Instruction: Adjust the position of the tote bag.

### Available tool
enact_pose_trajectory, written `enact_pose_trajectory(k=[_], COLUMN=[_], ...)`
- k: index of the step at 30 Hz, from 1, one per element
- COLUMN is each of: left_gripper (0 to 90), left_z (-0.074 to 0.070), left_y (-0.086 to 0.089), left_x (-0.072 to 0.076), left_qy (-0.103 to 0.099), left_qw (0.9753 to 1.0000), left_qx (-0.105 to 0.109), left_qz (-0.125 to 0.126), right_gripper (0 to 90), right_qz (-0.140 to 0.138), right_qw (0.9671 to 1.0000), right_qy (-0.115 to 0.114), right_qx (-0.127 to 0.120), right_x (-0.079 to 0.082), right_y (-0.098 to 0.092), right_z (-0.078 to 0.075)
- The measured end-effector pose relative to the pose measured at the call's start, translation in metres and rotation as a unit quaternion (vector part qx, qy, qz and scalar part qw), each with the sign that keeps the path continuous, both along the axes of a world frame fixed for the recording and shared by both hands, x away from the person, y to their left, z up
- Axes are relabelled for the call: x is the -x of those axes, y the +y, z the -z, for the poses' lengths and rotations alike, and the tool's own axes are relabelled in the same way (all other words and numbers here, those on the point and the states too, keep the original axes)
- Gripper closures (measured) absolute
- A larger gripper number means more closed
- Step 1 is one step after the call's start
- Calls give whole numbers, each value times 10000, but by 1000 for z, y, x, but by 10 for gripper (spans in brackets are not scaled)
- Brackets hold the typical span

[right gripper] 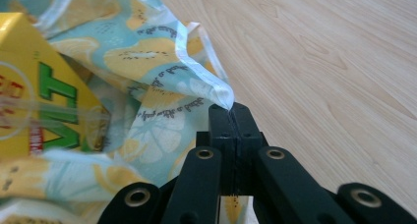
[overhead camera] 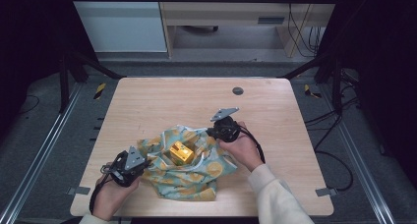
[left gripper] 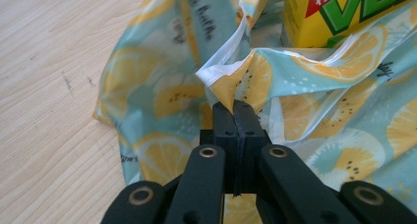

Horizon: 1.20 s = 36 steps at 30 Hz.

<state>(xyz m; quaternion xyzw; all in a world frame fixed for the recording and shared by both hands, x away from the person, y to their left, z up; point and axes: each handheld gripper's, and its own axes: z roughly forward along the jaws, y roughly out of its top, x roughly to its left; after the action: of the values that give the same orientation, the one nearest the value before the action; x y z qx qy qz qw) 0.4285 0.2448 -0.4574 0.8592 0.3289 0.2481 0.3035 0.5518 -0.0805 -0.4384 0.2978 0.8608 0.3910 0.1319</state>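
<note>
A pale blue cloth bag printed with lemon slices [overhead camera: 196,172] lies crumpled on the wooden table [overhead camera: 162,101], and a yellow drink carton [overhead camera: 180,153] sits in its opening. At the bag's left edge, my left gripper [overhead camera: 145,161] is shut on a fold of the bag [left gripper: 246,81] beside the white hem; the yellow carton [left gripper: 344,13] stands just beyond. My right gripper [overhead camera: 210,132] is at the bag's upper right edge, shut on the white-trimmed rim of the bag [right gripper: 196,86], with the carton [right gripper: 34,91] to its left.
A small dark round grommet [overhead camera: 238,91] sits in the table near the far edge. Bare wood spreads over the far half of the table. Black frame rails and cables run along both sides, off the table.
</note>
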Motion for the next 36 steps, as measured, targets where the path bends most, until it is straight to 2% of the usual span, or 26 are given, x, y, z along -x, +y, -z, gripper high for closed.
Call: enact_pose_trajectory(k=[5,13,19,23,25,27,28,32,34,36], left_gripper=[900,900,900,900,900,900,900,900,900,900], left_z=[-1,-2,-2,1,1,2,2,2,2,2], left_y=[4,10,10,7,5,3,2,1,0,0], left_x=[2,2,1,2,2,3,3,4,4,5], left_qy=[-24,-47,-44,33,49,40,42,45,38,46], left_qw=[9999,9998,9998,9999,9999,10000,10000,10000,10000,10000], left_qx=[61,-32,-51,-78,-118,-72,-37,-55,-24,-54], left_qz=[-87,-184,-188,-106,-53,-24,-29,33,30,65], right_gripper=[900,900,900,887,826,729,652,495,436,419], right_qz=[119,358,490,475,453,442,454,452,446,424], right_qw=[9999,9992,9984,9986,9988,9990,9990,9989,9989,9989], right_qy=[4,154,262,201,173,80,37,-126,-140,-162], right_qx=[8,86,134,142,61,34,11,-27,-50,-62], right_x=[-6,-16,-21,-19,-17,-13,-11,1,7,13], right_y=[-8,-20,-27,-26,-25,-24,-24,-23,-23,-24], right_z=[3,15,26,25,21,15,11,-3,-8,-13])
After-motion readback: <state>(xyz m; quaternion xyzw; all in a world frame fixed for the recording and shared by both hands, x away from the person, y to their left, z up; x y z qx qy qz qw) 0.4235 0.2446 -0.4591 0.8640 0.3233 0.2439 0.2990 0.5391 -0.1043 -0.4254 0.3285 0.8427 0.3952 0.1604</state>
